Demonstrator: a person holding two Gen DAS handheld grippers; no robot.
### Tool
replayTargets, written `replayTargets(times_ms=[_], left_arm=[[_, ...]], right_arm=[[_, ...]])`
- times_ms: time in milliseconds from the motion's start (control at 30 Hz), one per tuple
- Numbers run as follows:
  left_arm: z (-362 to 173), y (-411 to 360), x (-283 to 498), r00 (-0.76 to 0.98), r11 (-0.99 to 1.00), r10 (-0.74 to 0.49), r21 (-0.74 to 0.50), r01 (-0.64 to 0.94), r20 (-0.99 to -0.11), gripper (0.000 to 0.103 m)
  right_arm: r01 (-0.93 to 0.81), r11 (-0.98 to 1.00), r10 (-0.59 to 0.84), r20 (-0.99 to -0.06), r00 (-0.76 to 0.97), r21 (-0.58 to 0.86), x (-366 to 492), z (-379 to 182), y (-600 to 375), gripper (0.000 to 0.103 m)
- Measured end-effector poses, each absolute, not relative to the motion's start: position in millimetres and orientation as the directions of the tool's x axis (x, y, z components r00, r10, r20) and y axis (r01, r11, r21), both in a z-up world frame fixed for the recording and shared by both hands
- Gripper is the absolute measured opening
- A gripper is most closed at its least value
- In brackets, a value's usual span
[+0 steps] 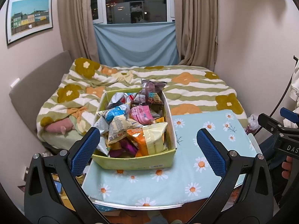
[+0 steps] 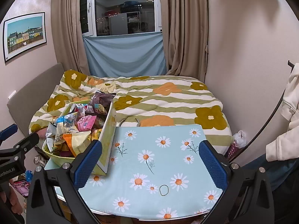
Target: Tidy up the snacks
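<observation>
Snack packets [image 1: 134, 123] fill a pale green cardboard box [image 1: 134, 163] that stands on the left part of a small table covered with a light blue daisy-print cloth [image 1: 201, 130]. The packets lie heaped and crossed over one another: an orange-and-cream bag [image 1: 149, 140] on top at the near end, a pink packet [image 1: 141, 114] in the middle, a dark purple bag [image 1: 151, 91] sticking up above the far rim. No packet lies on the cloth itself; only a thin dark hair tie [image 2: 164, 189] rests there, near the front edge.

Both tools are empty, their blue pads spread wide. The left gripper [image 1: 147, 149] hovers in front of the box, and the right gripper [image 2: 150, 160] faces the bare cloth to the box's right.

The scene fits either snacks gathered into the box at the end of tidying, or a jumbled box about to be sorted out onto the cloth; the pictures do not settle which.

Any grip here calls for care. The bags look light, puffy and slick, so pinching a sealed edge or corner should hold better than squeezing the air-filled middle. Top packets overlap their neighbours and could drag them over the rim. The box looks light and may slide on the cloth if pushed.

Behind the table lies a bed with a flowered green-striped blanket [image 2: 168, 97].
</observation>
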State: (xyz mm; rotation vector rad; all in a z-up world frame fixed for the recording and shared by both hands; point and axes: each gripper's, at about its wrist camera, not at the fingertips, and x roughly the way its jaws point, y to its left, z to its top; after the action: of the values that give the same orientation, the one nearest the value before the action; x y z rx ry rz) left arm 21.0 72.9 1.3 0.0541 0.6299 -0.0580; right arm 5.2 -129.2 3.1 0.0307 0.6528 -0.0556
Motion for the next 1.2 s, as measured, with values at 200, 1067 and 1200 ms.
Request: replayTargets(times_ms=[200, 1067, 1200], left_arm=[[1.2, 73.8, 21.0, 0.806, 0.997, -0.041, 0.032, 0.073, -0.591, 0.103], [3.5, 68.1, 19.6, 0.818, 0.997, -0.014, 0.051, 0.053, -0.575, 0.103], [4.5, 67.7, 20.3, 0.823, 0.997, -0.001, 0.06, 0.043, -0.569, 0.103]], right_arm=[[0.061, 0.998, -0.041, -0.608, 0.793, 0.013, 5.4, 3.0, -129.6, 0.103], [0.073, 0.997, -0.051, -0.605, 0.794, 0.013, 4.0, 3.9, -128.0, 0.103], [0.079, 0.997, -0.054, -0.604, 0.795, 0.015, 2.4, 4.6, -126.8, 0.103]])
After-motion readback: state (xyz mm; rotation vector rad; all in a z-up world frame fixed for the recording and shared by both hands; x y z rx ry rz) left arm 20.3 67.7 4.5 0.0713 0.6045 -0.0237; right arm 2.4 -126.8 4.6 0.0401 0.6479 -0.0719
